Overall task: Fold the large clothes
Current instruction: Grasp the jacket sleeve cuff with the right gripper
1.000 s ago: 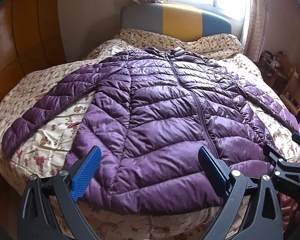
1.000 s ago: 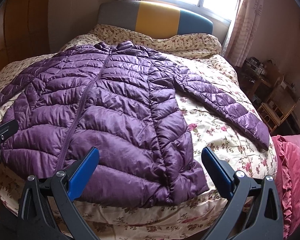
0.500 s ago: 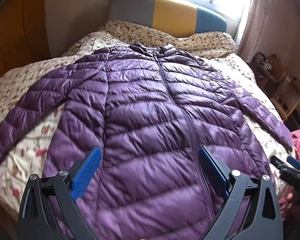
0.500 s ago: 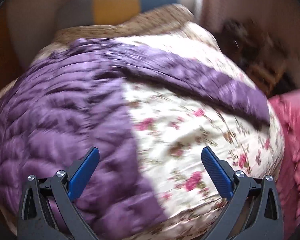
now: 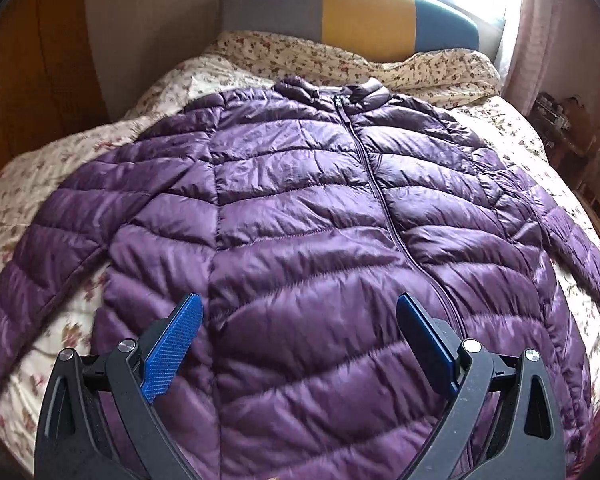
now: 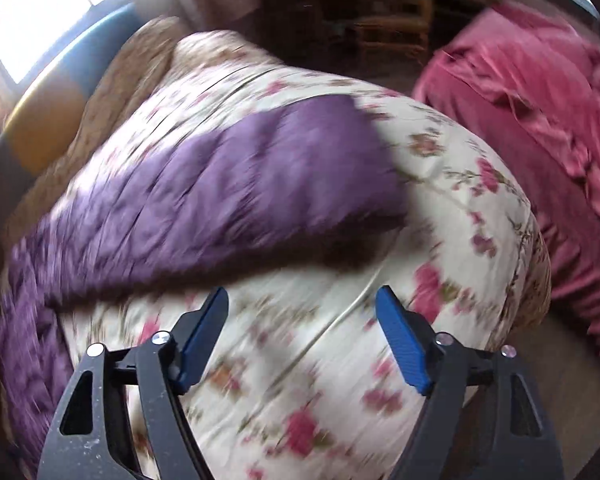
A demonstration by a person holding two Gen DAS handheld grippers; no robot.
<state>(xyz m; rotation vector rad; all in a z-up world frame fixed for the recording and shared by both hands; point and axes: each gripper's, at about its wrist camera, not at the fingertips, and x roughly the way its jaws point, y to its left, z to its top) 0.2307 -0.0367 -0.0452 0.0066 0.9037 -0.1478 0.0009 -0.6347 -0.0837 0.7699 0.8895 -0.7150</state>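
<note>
- A bedroom: a bed under a floral quilt [image 5: 260, 60], a grey, yellow and blue headboard [image 5: 352, 12] below a bright window, a pink cloth [image 6: 540, 120] off the bed's right side.
- The left gripper [image 5: 300, 344] hangs over the lower front of the purple puffer jacket [image 5: 300, 220], its blue pads spread wide with nothing between them; it points steeply down at the hem area, probably so it can catch an edge there.
- The right gripper [image 6: 302, 336] hovers over bare quilt just beside the jacket's right sleeve [image 6: 240, 184]. Its jaws are closing, yet only quilt shows between them; the sleeve lies a little beyond the tips. The view is smeared.
- The jacket lies face up and zipped, collar towards the headboard, both sleeves stretched out sideways, which leaves each sleeve free to be lifted across the body.
- Judged from this layout, no fold is made yet; the first one looks like the right sleeve going inward.
- A risk: the slick, puffy fabric may slip from a shallow pinch.
</note>
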